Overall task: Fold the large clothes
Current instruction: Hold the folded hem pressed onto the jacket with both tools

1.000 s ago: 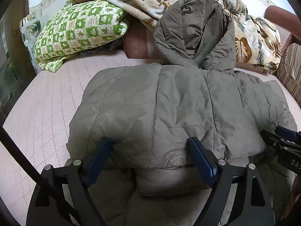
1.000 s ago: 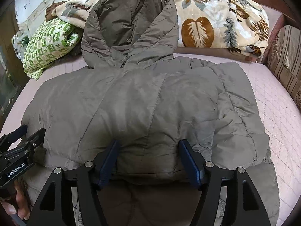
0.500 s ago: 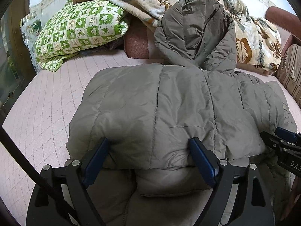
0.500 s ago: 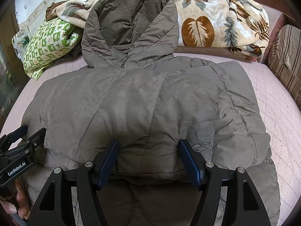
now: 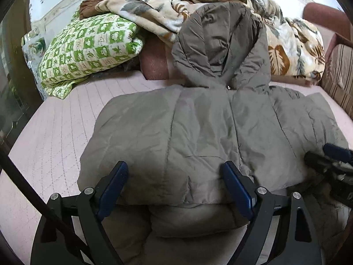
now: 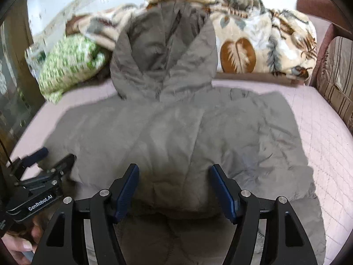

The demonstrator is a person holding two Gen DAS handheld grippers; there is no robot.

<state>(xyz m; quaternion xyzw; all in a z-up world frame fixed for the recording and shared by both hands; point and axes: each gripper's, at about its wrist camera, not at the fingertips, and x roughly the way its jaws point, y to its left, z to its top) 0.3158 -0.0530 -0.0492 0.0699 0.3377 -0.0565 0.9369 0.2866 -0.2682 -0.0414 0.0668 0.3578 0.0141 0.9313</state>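
- Jacket (image 5: pixel 198 137): a grey-brown padded one with a hood, spread across the pink quilted bed (image 5: pixel 55 132), its lower part folded up over the body so a thick doubled edge faces both cameras.
- Hood (image 5: pixel 220 44) lies at the far end, propped up against a leaf-print blanket (image 5: pixel 293 44) heaped along the head of the bed.
- Left claw (image 5: pixel 175 172): fingers wide apart, straddling the folded edge on the jacket's left half; fabric bulges between the blue pads (image 5: pixel 114 185) but is not pinched.
- Right claw (image 6: pixel 174 174): also spread wide, fingers either side of the folded edge near the jacket's middle, nothing clamped. This view is smeared by motion blur.
- Each claw shows in the other's view, at the jacket's near edge.
- Green-and-white patterned pillow (image 5: pixel 88 48) sits at the far left corner of the bed, well apart from the jacket.
- Striped cushion (image 6: pixel 335 77) leans at the right side of the bed.
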